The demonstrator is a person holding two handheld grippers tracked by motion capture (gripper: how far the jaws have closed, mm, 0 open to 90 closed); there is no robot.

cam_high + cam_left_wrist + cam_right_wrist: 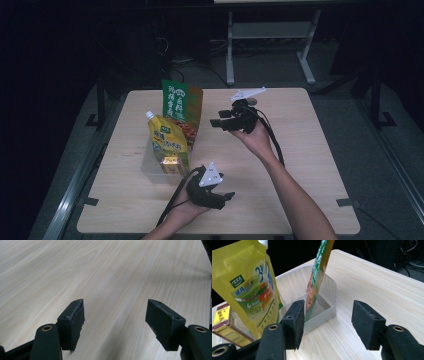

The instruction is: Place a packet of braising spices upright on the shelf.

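A clear plastic bin [146, 169] [331, 305] stands left of the table's middle. In it lean a yellow spouted pouch [168, 138] [249, 287], a green and orange packet [181, 105] [319, 272] and a small yellow-brown box [172, 165] [224, 326]. My right gripper [216, 123] [329, 304] is open, held above the table just right of the bin and pointing at it, with nothing between its jaws. My left gripper [228, 196] [115, 303] is open near the front edge, low over bare wood, holding nothing.
The light wooden table [300, 150] has bare room to the right and front of the bin. Cables trail from both grippers along the person's forearms. Beyond the far edge stands a white metal frame [270, 35] on a dark floor.
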